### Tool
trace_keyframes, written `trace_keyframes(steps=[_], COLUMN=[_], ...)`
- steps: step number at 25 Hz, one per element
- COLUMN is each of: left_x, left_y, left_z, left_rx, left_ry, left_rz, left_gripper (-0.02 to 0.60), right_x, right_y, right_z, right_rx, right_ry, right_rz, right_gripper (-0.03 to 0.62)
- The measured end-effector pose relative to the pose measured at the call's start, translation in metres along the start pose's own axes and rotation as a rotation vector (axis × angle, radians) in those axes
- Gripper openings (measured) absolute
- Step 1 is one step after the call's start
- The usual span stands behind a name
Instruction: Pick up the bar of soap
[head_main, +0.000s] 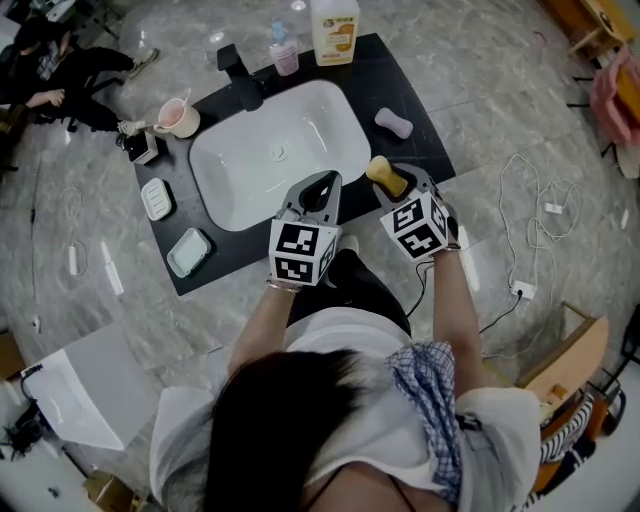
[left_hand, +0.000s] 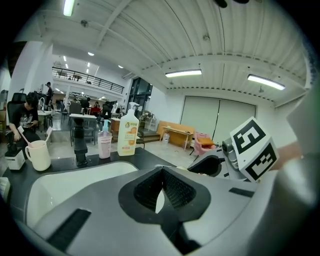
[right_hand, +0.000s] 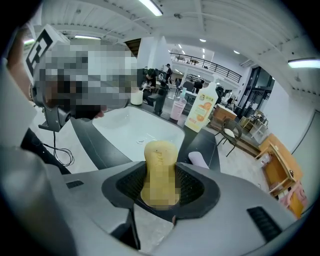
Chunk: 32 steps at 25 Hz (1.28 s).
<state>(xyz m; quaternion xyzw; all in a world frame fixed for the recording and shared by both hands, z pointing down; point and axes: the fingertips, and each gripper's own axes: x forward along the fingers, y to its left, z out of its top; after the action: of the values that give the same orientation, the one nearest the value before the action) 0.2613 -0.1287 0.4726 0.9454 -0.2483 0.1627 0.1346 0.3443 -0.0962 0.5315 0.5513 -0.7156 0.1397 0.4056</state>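
Where the bar of soap (right_hand: 160, 155) sits: upright between my right gripper's (head_main: 398, 182) pads, clamped over the counter's (head_main: 400, 80) near right corner.
Left gripper (head_main: 318, 192): jaws together and empty, just left of the right one, over the sink's (head_main: 240, 150) near rim.
Far right of counter: a purple soap (head_main: 393, 123) — lying apart.

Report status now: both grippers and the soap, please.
Right gripper shut on yellow oblong bar of soap, beside white sink basin. Left gripper shut, empty. Nothing in the way.
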Motion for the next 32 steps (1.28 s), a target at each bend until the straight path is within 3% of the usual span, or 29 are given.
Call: trace_keyframes(steps=[21,32], left_x=[0.065,0.081], left_y=[0.001,0.009], left_z=[0.009,0.004], left_rx=[-0.017,-0.033], left_ry=[0.034,0.054], left_rz=[0.015,0.034], left_gripper=[0.011,0.011], right_x=[0.035,0.054], right_y=[-0.044,-0.045], right_z=[-0.046,-0.067], right_rx=[0.029,0.075], right_ry=[0.089,0.143], right_rz=[0.065,0.130], right_gripper=[0.190,0.190])
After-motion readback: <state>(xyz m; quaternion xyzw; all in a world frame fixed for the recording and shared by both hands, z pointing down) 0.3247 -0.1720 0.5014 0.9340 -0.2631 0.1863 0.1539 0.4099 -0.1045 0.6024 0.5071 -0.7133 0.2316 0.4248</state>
